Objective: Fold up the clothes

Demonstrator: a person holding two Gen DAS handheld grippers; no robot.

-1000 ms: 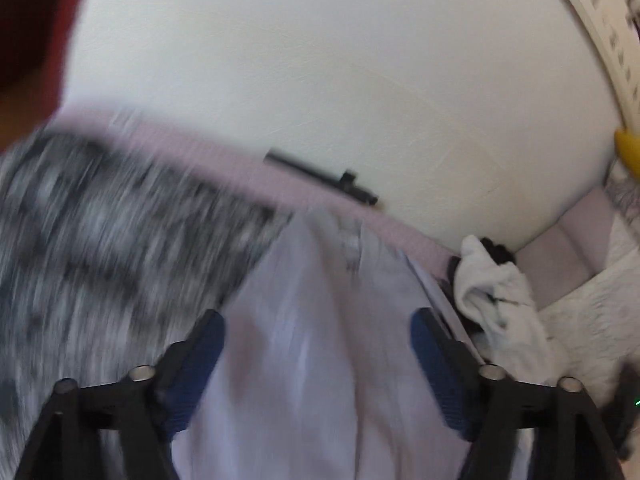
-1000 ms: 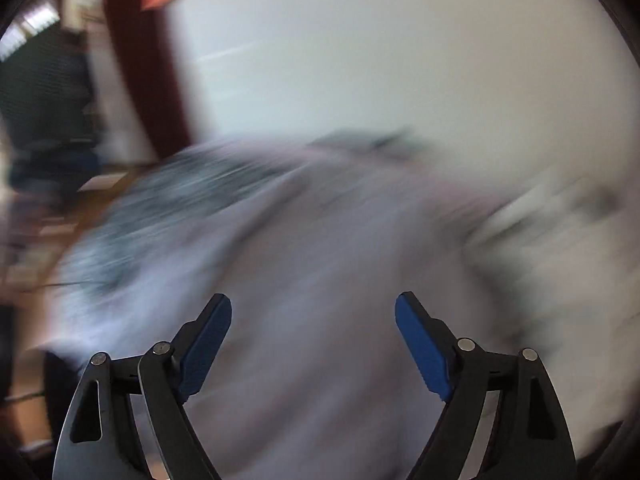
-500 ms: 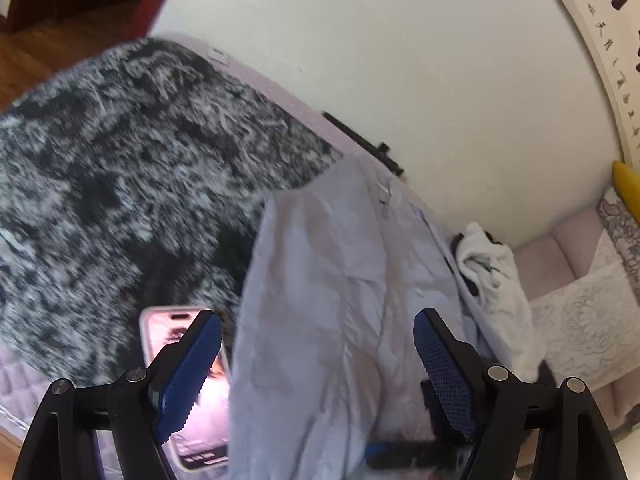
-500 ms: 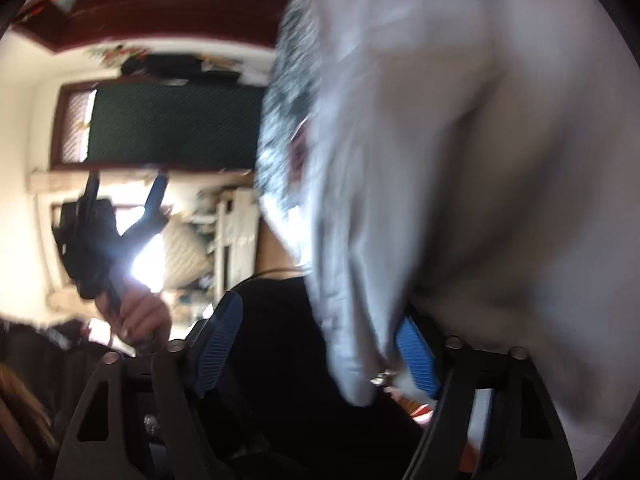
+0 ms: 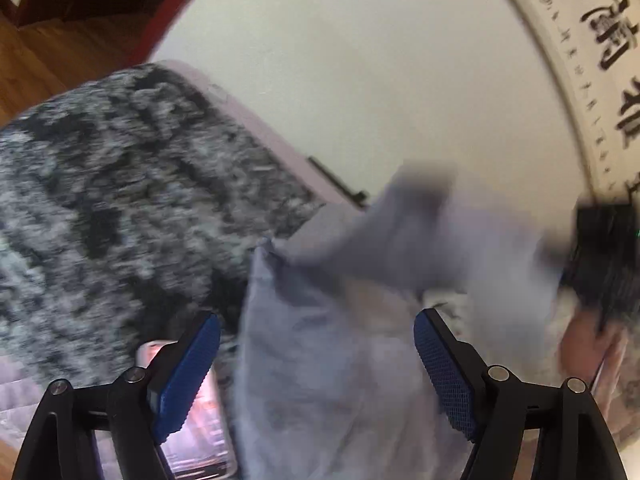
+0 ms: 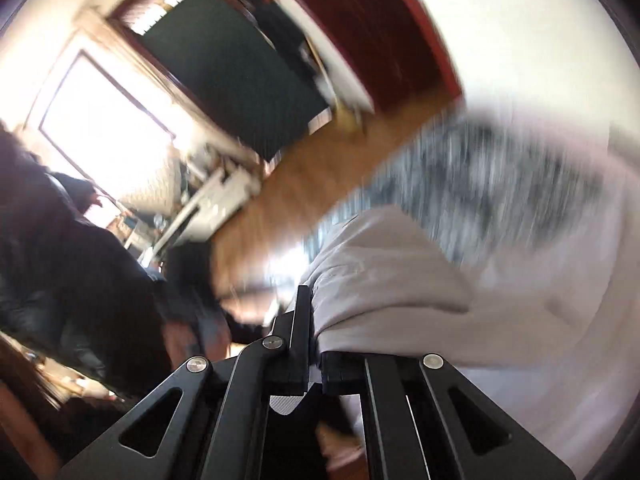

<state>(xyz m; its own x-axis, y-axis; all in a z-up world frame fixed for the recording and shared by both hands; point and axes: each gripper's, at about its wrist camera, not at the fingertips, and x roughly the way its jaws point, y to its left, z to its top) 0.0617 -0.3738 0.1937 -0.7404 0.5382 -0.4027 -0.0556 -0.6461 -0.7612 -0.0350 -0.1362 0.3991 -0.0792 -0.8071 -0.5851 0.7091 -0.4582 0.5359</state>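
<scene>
A pale lilac shirt (image 5: 340, 380) lies on a sofa covered by a black and white fuzzy blanket (image 5: 112, 208). My left gripper (image 5: 316, 376) is open above the shirt's near part, touching nothing. My right gripper (image 6: 316, 328) is shut on a fold of the shirt (image 6: 420, 288) and holds it lifted. In the left wrist view the lifted part of the shirt (image 5: 404, 232) is blurred in mid air, with the right gripper's black body (image 5: 604, 256) at the right edge.
A phone with a lit screen (image 5: 192, 432) lies on the blanket beside the shirt, under my left finger. A white wall (image 5: 360, 60) and a calligraphy scroll (image 5: 600, 40) are behind the sofa. The right wrist view shows a wooden floor (image 6: 320, 176), a bright window (image 6: 104, 136) and a dark-clothed person (image 6: 60, 260).
My right gripper has closed on the shirt's edge and pulled it up and across. The left gripper stayed open and tilted slightly toward the wall.
</scene>
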